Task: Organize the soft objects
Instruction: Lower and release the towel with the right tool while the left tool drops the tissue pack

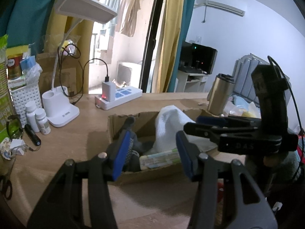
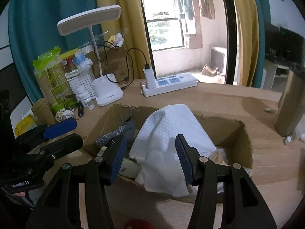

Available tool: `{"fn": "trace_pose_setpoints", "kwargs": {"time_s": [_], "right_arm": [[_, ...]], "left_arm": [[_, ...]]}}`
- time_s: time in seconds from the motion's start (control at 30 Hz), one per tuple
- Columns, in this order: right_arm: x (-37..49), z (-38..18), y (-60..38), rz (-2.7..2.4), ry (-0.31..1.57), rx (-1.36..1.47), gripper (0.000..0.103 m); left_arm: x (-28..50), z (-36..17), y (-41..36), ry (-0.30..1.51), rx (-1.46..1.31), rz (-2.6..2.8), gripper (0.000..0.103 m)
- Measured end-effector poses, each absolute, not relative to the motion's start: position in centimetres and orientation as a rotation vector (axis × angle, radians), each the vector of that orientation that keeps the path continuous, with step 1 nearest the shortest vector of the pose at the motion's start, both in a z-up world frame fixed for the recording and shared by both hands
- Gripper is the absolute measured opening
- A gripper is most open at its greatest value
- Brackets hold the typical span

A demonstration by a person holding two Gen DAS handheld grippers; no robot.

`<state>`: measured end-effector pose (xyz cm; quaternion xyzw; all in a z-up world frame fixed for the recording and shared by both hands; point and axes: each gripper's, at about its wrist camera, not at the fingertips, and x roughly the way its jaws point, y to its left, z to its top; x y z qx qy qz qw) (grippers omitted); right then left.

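White towel [image 2: 164, 143], draped over the near rim of the cardboard box [image 2: 246, 145]; likely to slide out onto the bench [image 2: 219, 103]. Right gripper [image 2: 150, 158] and left gripper [image 1: 152, 152]: jaws wide apart, holding nothing.

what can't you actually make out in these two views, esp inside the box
- Cardboard box bottom, both views: covered by the white towel and dark cloths.
- Pale packet, left wrist view: print blurred, ends hidden by the left gripper fingers.
- Red thing, right wrist view: cut off by the bottom edge.
- Small white bottles: labels too small.
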<state>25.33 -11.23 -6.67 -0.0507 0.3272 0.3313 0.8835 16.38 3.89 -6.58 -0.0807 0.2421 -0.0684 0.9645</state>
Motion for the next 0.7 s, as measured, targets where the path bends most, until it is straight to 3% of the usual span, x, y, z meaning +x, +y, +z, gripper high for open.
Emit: {"fn": "trace_pose_setpoints", "kwargs": {"time_s": [0.17, 0.47, 0.6, 0.7], "right_arm": [[23.9, -5.8, -11.5, 0.656, 0.638, -0.138, 0.057], [22.2, -4.8, -12.6, 0.615, 0.616, -0.152, 0.061], [21.3, -4.3, -13.1, 0.6, 0.605, -0.164, 0.062], [20.6, -3.8, -13.6, 0.59, 0.593, -0.164, 0.062]], "left_arm": [[15.7, -6.1, 3.5, 0.48, -0.164, -0.141, 0.062], [14.5, -5.1, 3.1, 0.456, -0.167, -0.141, 0.064], [14.0, -4.7, 2.9, 0.447, -0.174, -0.146, 0.076], [13.5, -4.3, 2.8, 0.44, -0.173, -0.153, 0.076]]}}
